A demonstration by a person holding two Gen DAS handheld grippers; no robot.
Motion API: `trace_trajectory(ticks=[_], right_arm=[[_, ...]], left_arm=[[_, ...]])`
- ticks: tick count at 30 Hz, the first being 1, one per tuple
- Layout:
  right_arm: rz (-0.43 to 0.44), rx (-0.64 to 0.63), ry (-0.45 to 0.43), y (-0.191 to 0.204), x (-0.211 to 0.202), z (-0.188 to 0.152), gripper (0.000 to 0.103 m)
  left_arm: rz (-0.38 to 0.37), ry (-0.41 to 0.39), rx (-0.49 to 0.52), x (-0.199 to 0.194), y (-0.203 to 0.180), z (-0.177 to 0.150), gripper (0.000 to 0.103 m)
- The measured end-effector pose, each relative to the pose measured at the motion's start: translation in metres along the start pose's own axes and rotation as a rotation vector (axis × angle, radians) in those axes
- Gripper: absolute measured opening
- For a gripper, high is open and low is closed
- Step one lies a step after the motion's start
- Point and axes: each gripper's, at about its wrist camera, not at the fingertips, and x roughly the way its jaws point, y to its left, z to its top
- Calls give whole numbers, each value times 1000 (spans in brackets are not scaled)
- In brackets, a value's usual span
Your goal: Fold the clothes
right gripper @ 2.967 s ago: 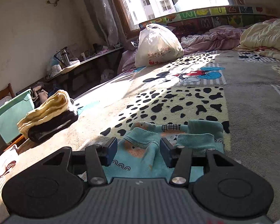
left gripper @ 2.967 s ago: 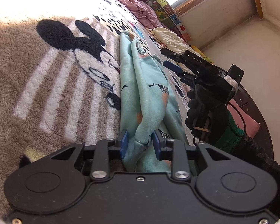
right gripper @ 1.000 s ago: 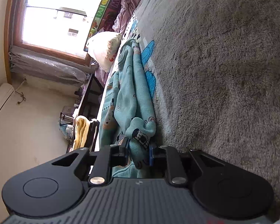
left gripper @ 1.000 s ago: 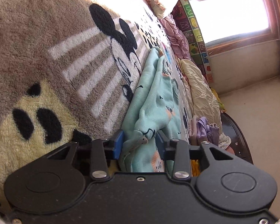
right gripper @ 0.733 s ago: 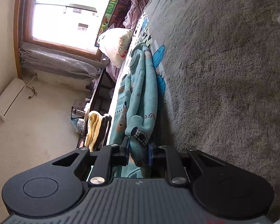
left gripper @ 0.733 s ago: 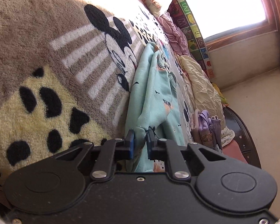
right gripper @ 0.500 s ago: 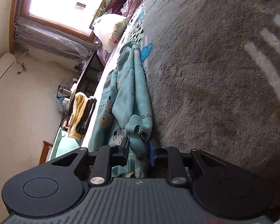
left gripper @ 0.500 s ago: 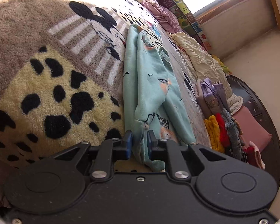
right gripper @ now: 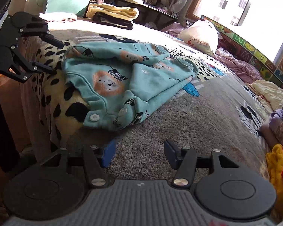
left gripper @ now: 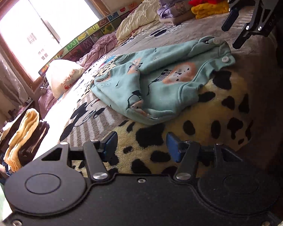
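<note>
Fingers of the left gripper (left gripper: 142, 146) stand spread and empty, the teal garment (left gripper: 160, 82) lying folded on the bed blanket (left gripper: 207, 116) just ahead. Right view: right gripper (right gripper: 138, 153) likewise released, garment (right gripper: 122, 75) ahead-left, untouched.

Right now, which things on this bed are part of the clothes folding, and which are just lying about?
Part of the job:
teal garment
left gripper, open
right gripper, open

Lying about:
white plastic bag
cream quilt
green bin

Teal garment (left gripper: 160, 82) on blanketed bed (left gripper: 226, 109)
</note>
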Motion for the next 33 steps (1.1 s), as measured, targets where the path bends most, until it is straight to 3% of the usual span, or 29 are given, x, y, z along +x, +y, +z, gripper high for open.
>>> trace_trajectory(ticks=[5, 8, 11, 18, 24, 27, 31, 33], right_arm=[[-130, -194, -131, 25, 14, 4, 65], [-164, -240, -183, 27, 17, 7, 65], [-146, -245, -214, 23, 20, 6, 61], [-147, -284, -266, 29, 21, 1, 47], [-103, -253, -251, 27, 24, -1, 38], [-89, -238, -247, 26, 22, -1, 32], [-109, -246, -253, 27, 22, -2, 32], [-128, -263, -260, 29, 21, -3, 38]], left_arm=[[64, -61, 44, 8, -1, -4, 63], [109, -101, 33, 10, 4, -2, 63], [134, -130, 22, 12, 6, -1, 63], [185, -156, 119, 17, -9, -1, 55], [181, -127, 204, 21, -19, -2, 29], [179, -113, 246, 22, -25, -3, 22], [193, -108, 264, 21, -27, -2, 23], [228, -128, 279, 16, -28, -3, 30]])
